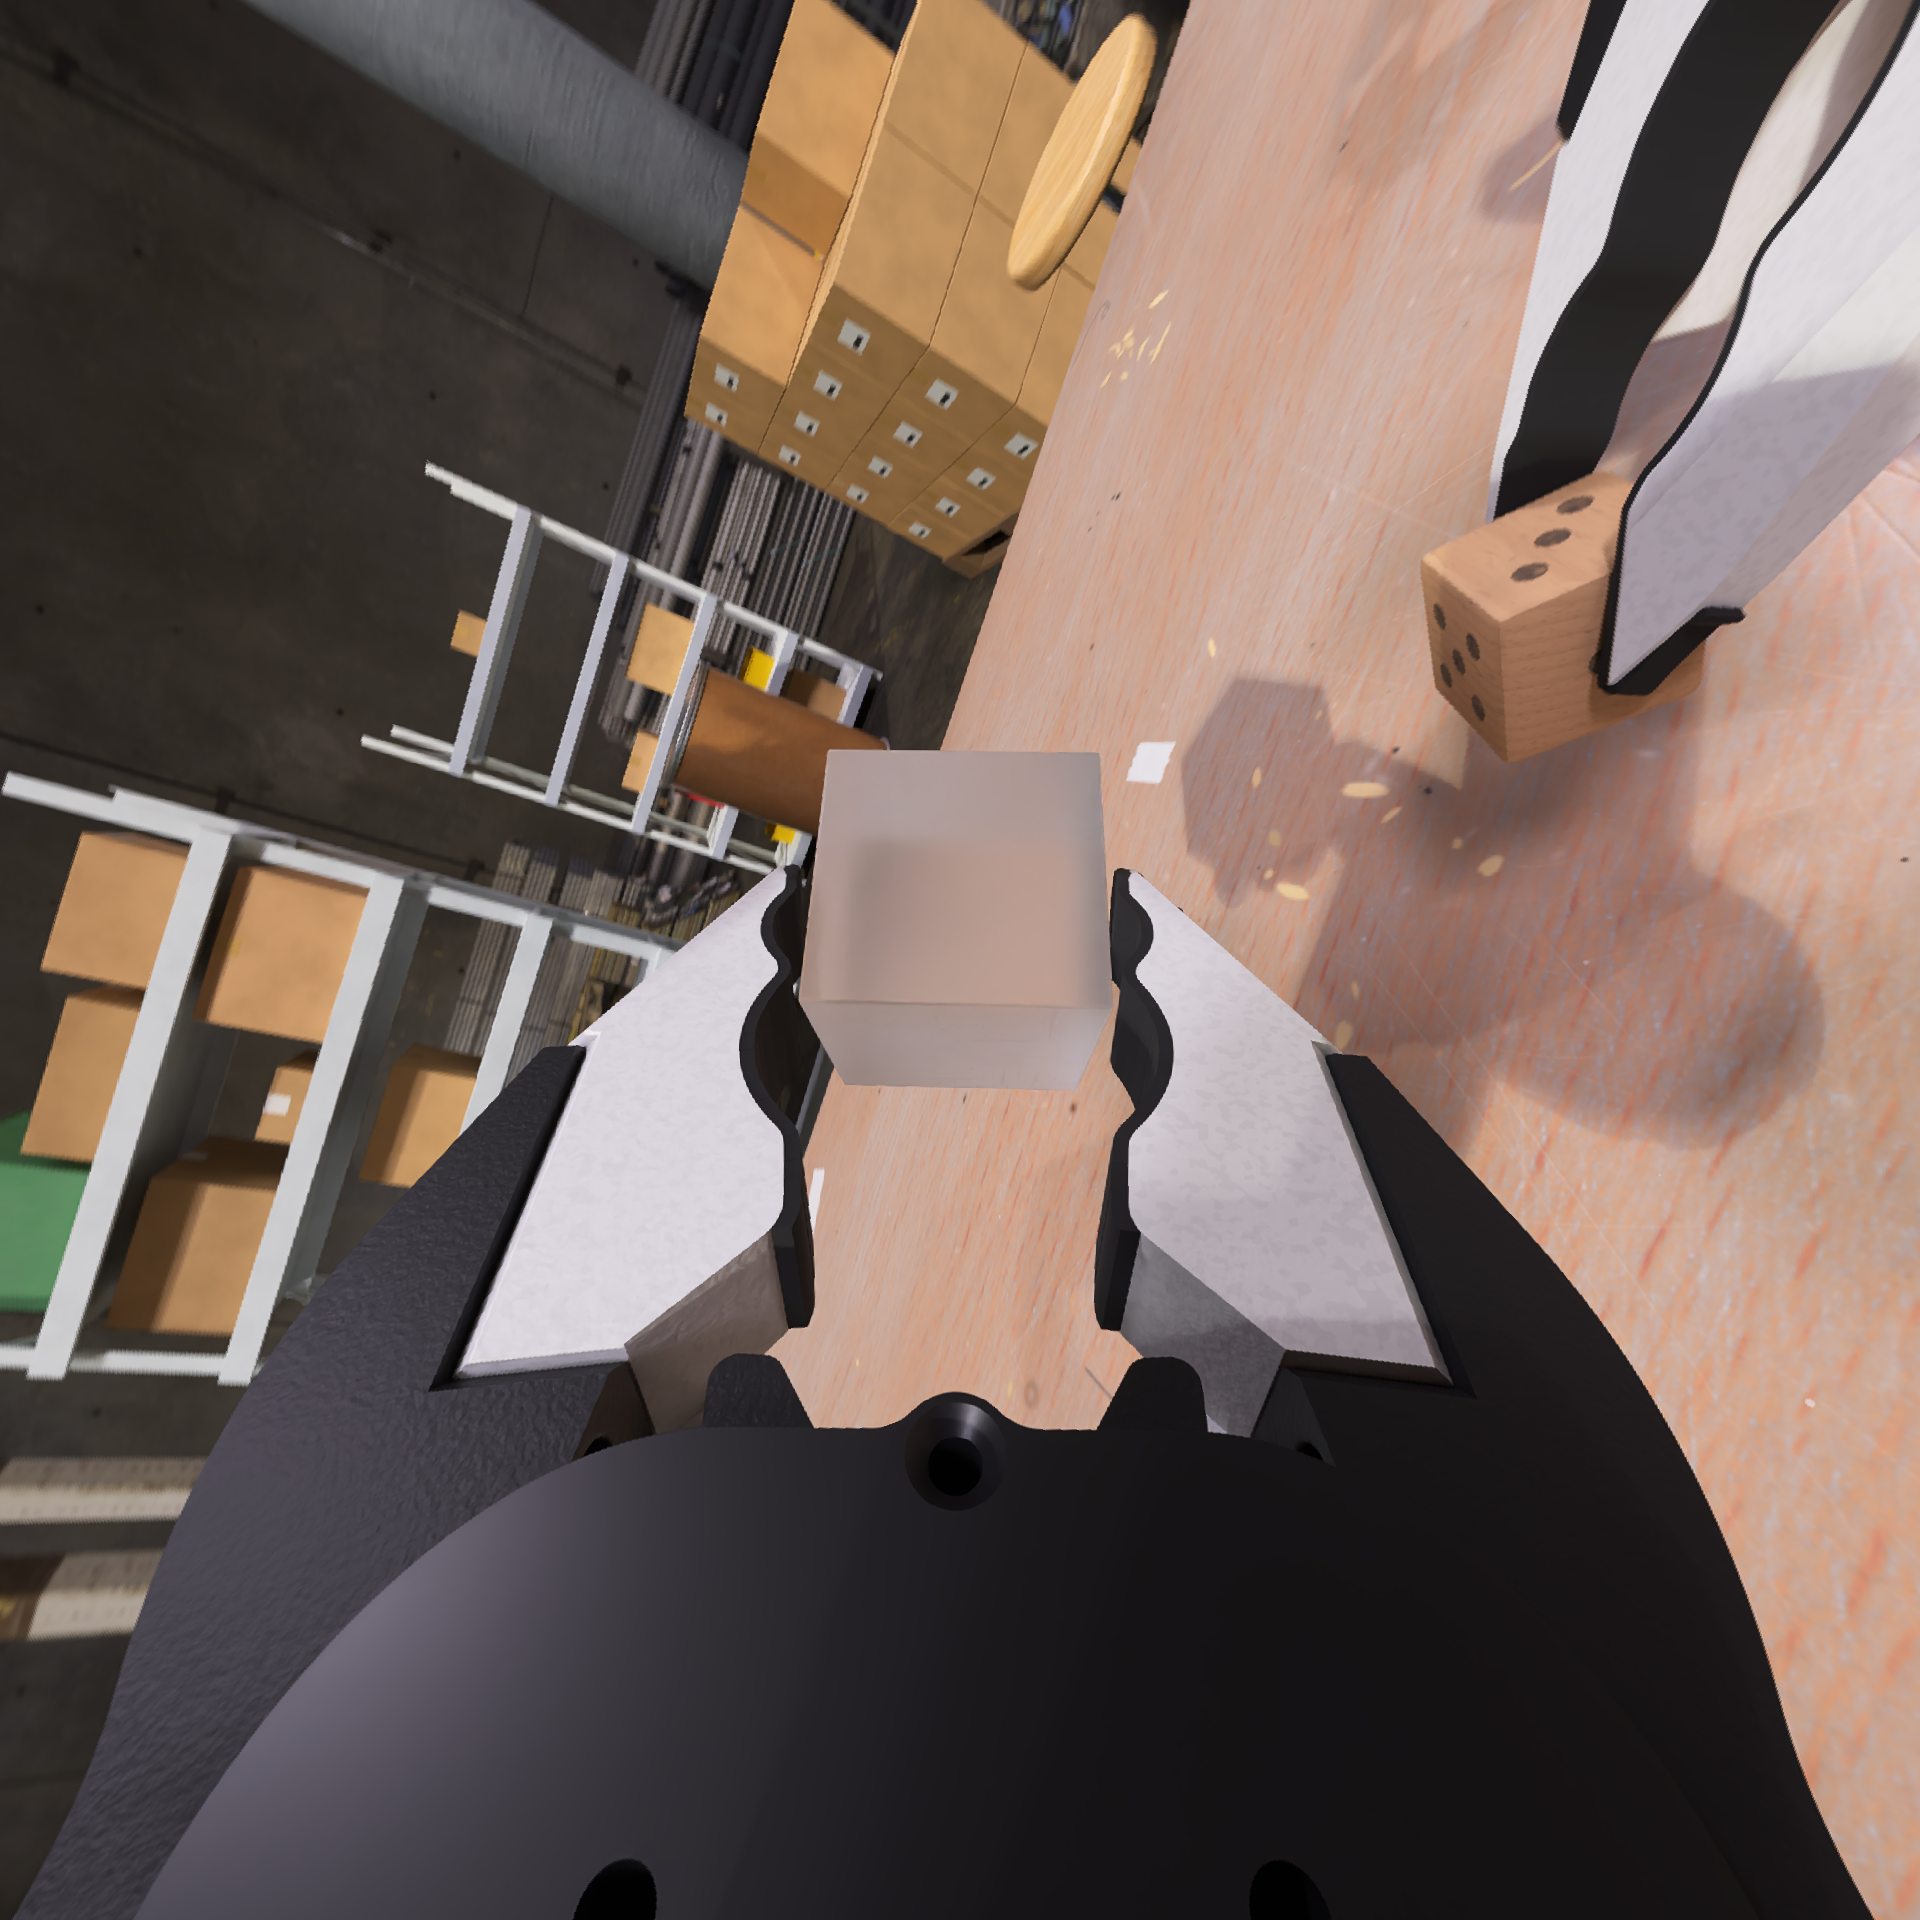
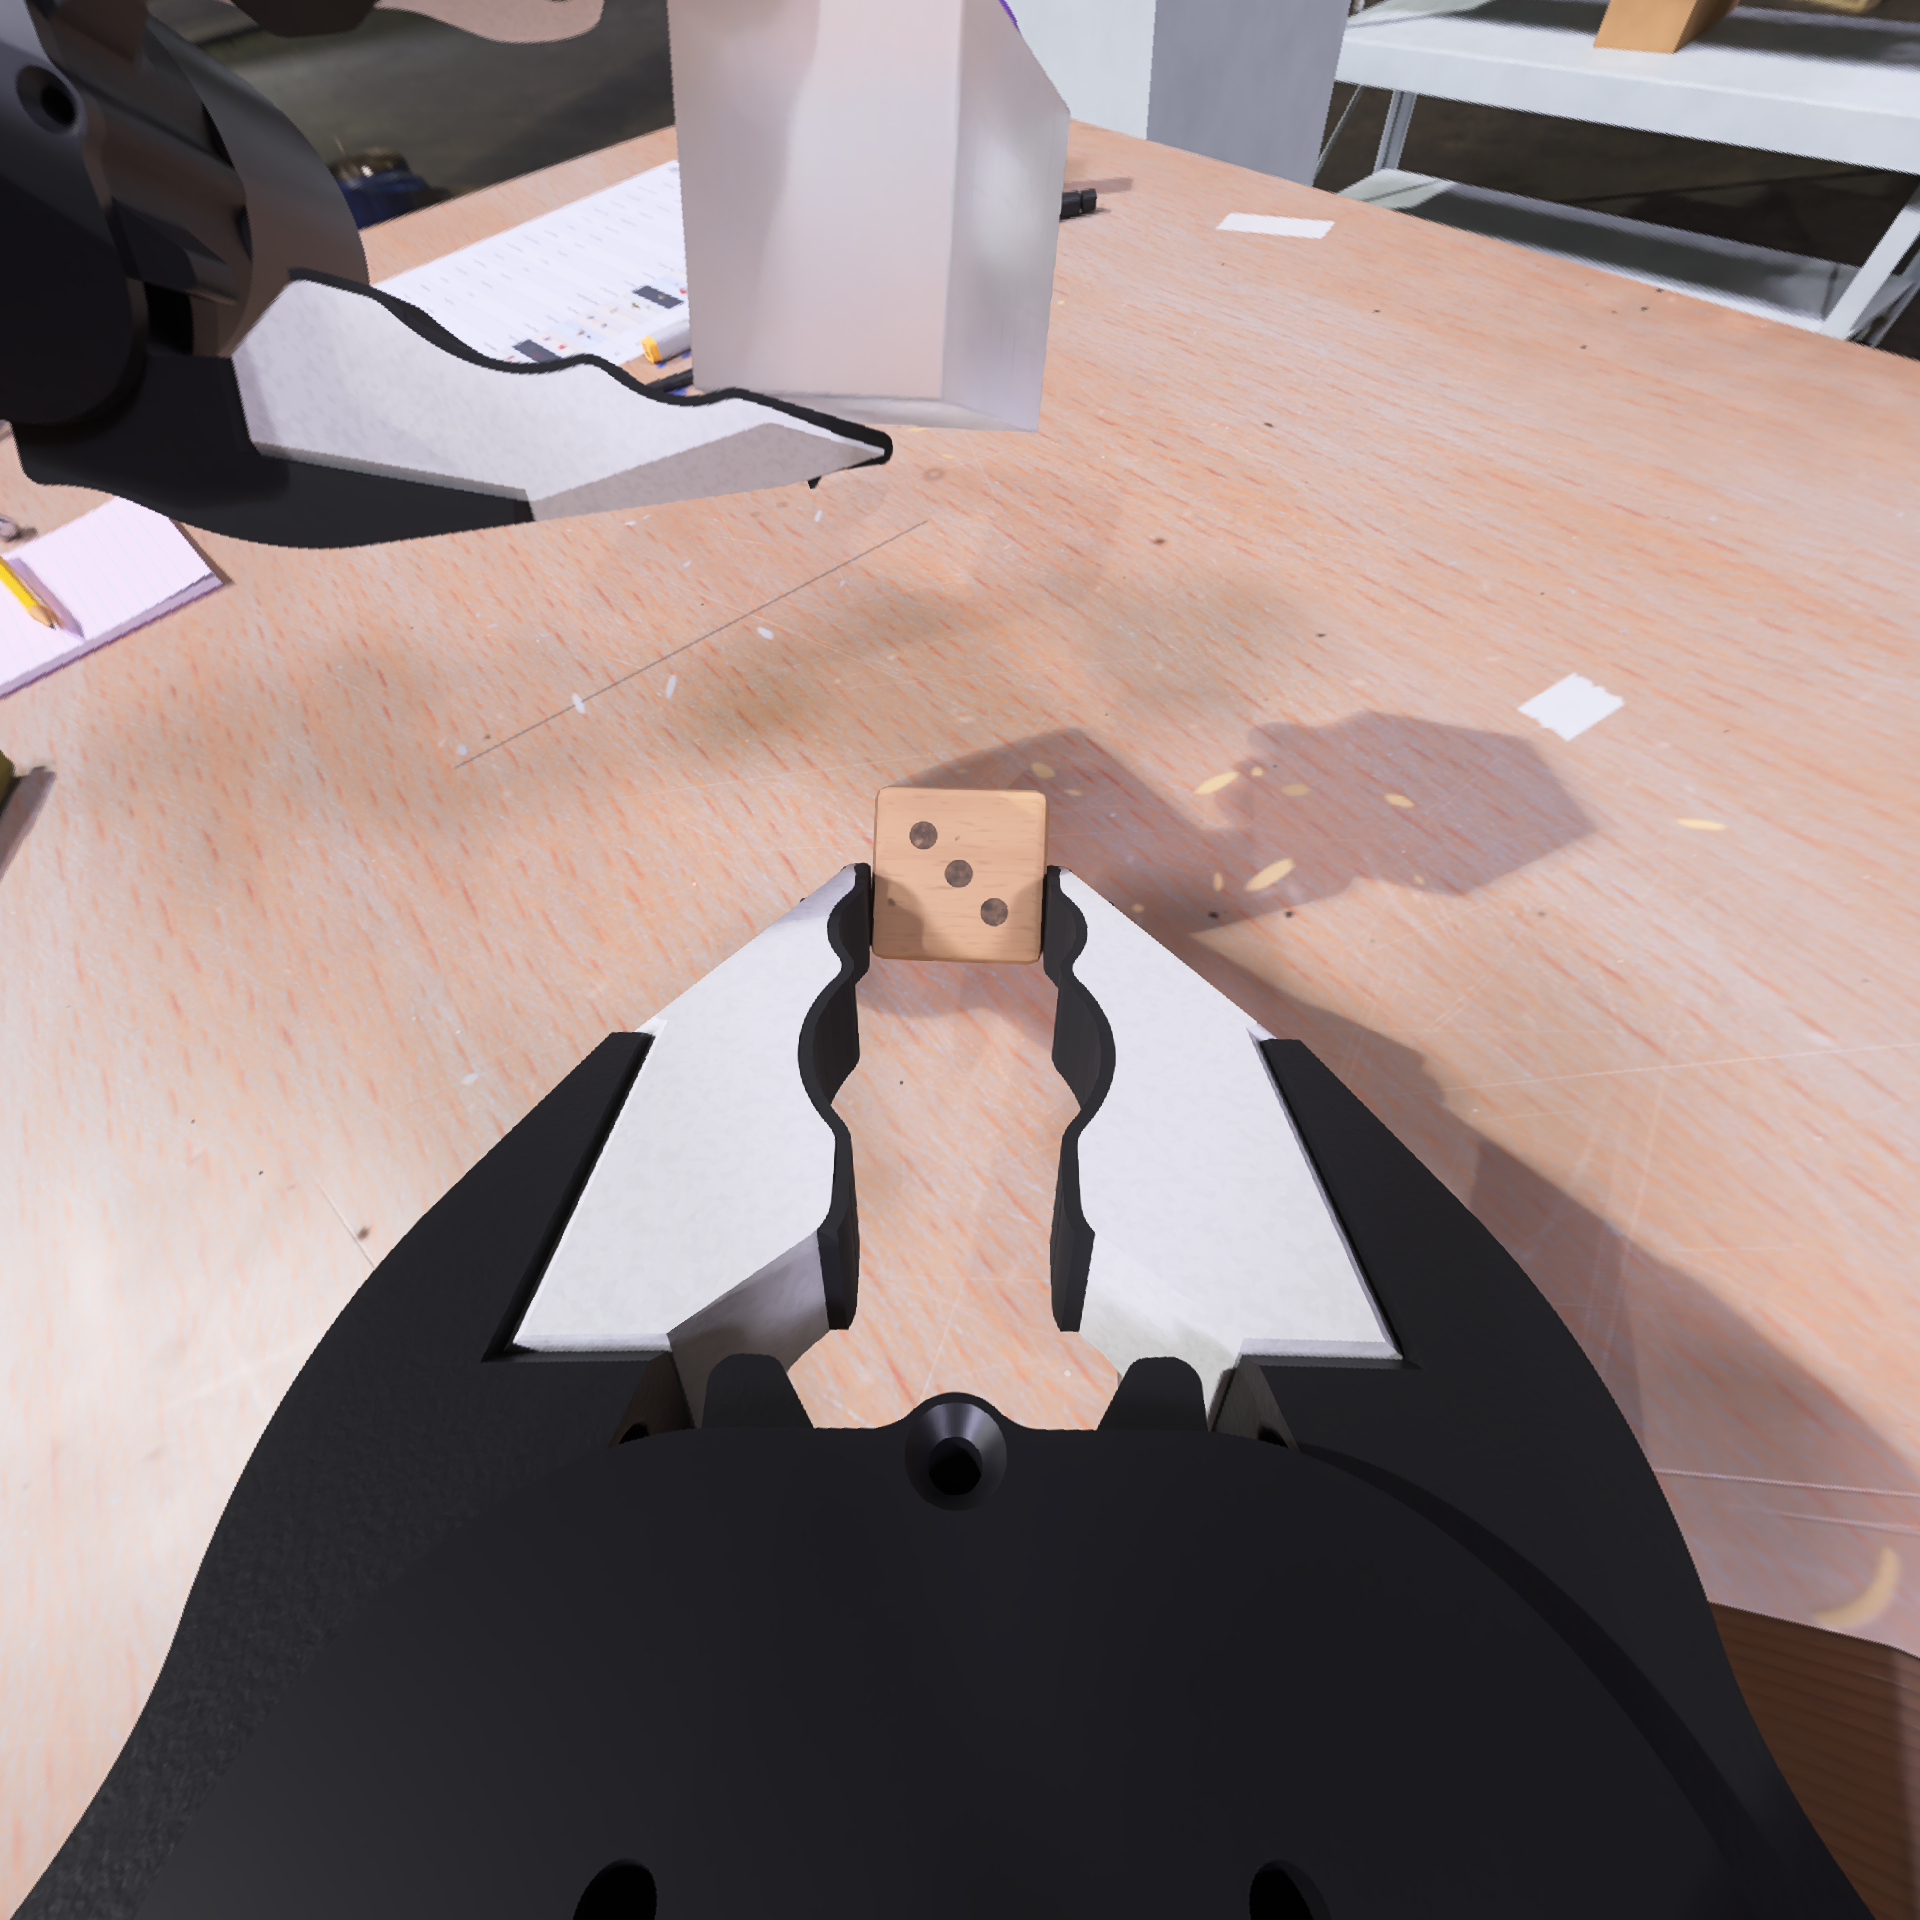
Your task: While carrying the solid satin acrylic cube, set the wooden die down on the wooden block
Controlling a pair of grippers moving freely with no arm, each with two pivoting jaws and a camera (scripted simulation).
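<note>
left gripper [image 1: 956,935]: clamped on acrylic cube [image 1: 961,914], aloft
right gripper [image 2: 956,914]: gripped wooden die [image 2: 958,875], 12 o'clock at tips
wooden block: not visible

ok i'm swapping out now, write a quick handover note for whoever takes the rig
Left gripper: shut on the satin acrylic cube, held clear above the table.
Right gripper: fingertips closed on two opposite sides of the wooden die, three-pip face toward its camera. The left wrist view shows the die low over the table; whether it touches is unclear.
Done: both objects grasped.
Left: the wooden block is in neither view. Find it, carry the die over, set it on top, and keep the cube gripped throughout.
</note>
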